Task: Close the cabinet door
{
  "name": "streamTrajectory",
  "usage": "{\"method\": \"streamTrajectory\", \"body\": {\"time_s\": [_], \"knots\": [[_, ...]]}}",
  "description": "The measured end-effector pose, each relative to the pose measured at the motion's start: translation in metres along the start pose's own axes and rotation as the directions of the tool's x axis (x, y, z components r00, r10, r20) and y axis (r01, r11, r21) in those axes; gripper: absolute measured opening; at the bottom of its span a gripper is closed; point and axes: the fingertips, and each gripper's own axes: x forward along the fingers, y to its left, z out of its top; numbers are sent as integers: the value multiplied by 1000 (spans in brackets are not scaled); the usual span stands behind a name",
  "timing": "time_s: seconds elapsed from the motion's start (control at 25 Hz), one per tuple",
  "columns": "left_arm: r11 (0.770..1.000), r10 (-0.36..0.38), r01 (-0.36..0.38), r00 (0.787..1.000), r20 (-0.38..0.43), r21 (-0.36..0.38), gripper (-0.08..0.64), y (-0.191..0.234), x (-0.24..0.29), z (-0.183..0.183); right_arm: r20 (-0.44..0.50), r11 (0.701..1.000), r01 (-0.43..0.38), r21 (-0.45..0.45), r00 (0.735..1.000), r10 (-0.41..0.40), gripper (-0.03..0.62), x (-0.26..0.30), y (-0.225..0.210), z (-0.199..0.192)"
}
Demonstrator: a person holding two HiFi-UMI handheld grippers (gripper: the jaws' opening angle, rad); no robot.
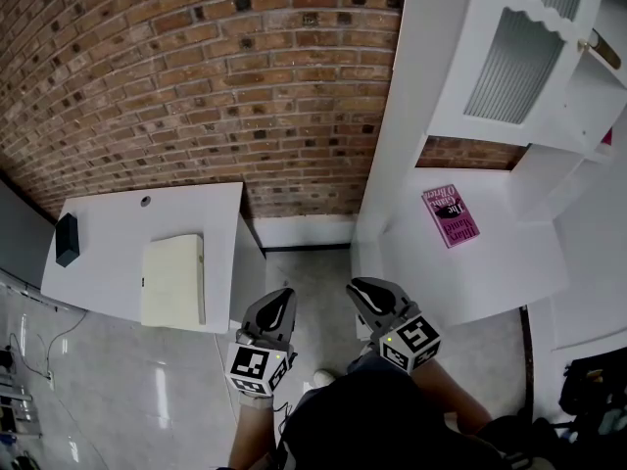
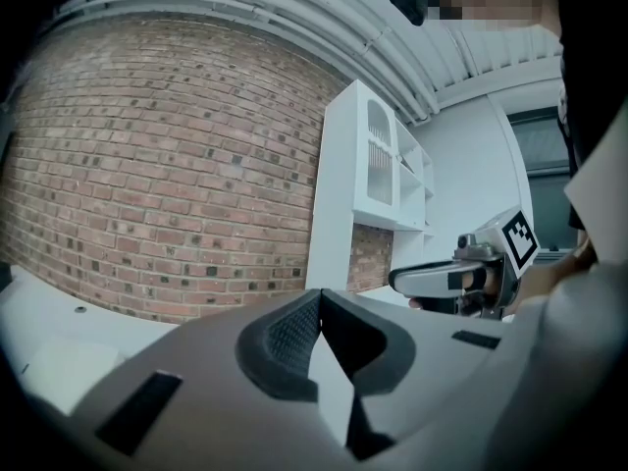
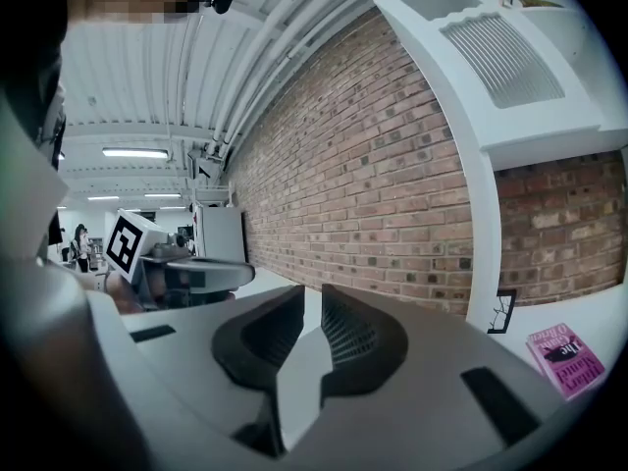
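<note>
1. We find the left gripper [image 1: 279, 302] with its pads met at the tip and nothing between them. The right gripper [image 1: 364, 290] shows a narrow slit between its pads, also with nothing in it.
2. Both grippers hang low and close to the person's body, side by side and pointing forward. We judge this a carrying posture, since neither is near any work.
3. The cabinet door [image 1: 514, 62], white with a ribbed glass panel, sits high on the white cabinet [image 1: 402, 116], up and to the right, well apart from both grippers. It appears swung out from the carcass: its edge with the brass knob [image 1: 591, 43] stands clear and white shelving shows behind it. On that reading, we judge that the door is not closed.
4. The door needs no grasp, so jaws held near together would suit a flat push on its face. The right gripper is on the nearer side.
5. A pink book [image 1: 451, 215] lies flat on the cabinet's counter [image 1: 490, 272], below the door and outside its swing as far as we can judge.
6. The brick wall [image 1: 245, 86] runs behind the cabinet.
</note>
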Motion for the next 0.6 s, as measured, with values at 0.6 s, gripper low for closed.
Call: {"method": "streamTrajectory", "body": {"time_s": [0.6], "knots": [[1000,-17,17,1000,-2,-5,9,-11,-3,-6,3,1000,27,5,1000,-27,51,-14,0,-5]]}}
